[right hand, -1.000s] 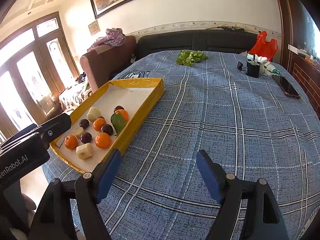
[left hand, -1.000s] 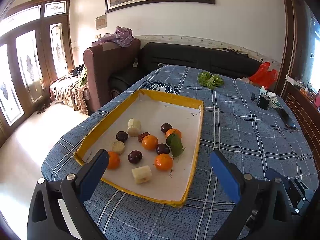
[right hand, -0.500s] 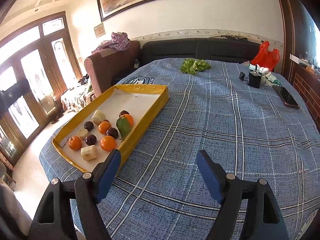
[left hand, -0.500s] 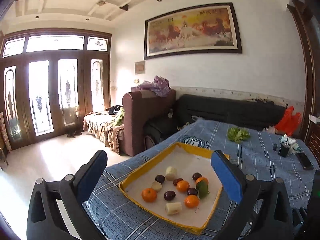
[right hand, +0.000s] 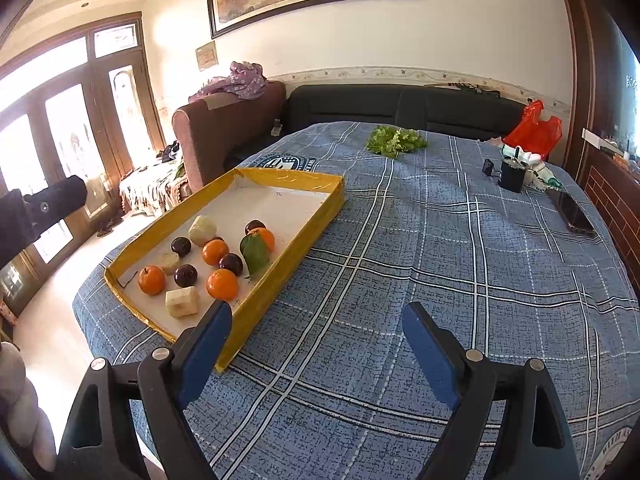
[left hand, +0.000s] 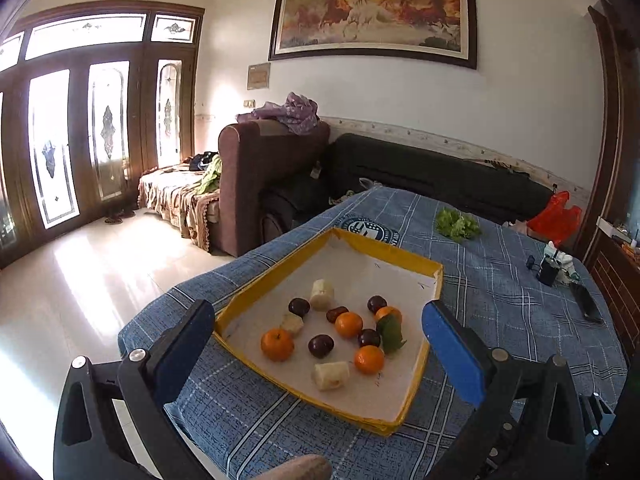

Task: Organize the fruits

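A yellow-rimmed tray (left hand: 435, 280) with a white floor lies on the blue plaid table; it also shows in the right wrist view (right hand: 336, 204). In it lie several oranges (left hand: 277, 345) (right hand: 222, 284), several dark plums (left hand: 321, 345) (right hand: 185, 275), three pale banana pieces (left hand: 330, 376) (right hand: 182, 301) and a green leaf (left hand: 390, 334) (right hand: 255, 253). My left gripper (left hand: 320, 356) is open and empty, held above the tray's near end. My right gripper (right hand: 316, 348) is open and empty over the cloth, right of the tray's near corner.
A bunch of green lettuce (right hand: 396, 141) lies at the table's far end. A black cup (right hand: 513, 176), a phone (right hand: 572, 213) and a red bag (right hand: 535, 129) sit at the far right. A brown armchair (left hand: 264, 176) and a black sofa (right hand: 400, 108) stand behind the table.
The left gripper tilted up toward the room and has come back down and closer to the tray. The right gripper pulled back and up a little. Both stayed open.
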`<state>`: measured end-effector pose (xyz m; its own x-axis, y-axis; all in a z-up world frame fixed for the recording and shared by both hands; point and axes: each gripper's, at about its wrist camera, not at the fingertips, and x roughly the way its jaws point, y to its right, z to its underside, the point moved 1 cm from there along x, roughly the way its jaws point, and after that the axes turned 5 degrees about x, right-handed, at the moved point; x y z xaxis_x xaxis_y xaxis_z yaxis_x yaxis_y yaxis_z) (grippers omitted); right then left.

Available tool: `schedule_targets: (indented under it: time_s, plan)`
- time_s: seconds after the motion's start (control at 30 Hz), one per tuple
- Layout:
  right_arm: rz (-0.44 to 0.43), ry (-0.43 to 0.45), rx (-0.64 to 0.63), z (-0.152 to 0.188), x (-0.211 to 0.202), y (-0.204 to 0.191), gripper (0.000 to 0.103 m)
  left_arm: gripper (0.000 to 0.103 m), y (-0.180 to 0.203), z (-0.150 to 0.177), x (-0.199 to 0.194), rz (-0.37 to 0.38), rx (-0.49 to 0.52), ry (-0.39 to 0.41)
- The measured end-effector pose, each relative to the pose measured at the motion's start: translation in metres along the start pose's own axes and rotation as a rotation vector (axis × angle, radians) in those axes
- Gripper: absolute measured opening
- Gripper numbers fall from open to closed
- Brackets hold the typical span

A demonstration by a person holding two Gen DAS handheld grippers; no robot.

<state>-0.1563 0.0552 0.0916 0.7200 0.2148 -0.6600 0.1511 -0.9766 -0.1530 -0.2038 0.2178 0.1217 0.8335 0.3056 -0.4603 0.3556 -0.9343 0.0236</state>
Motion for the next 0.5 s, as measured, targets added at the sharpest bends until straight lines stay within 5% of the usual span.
schedule_targets:
  time_s: [0.5]
  plan:
    - [-0.014, -0.031, -0.091, 0.006, 0.014, -0.031, 0.091, 0.103, -0.006, 0.007, 0.016, 0.031, 0.002, -0.076]
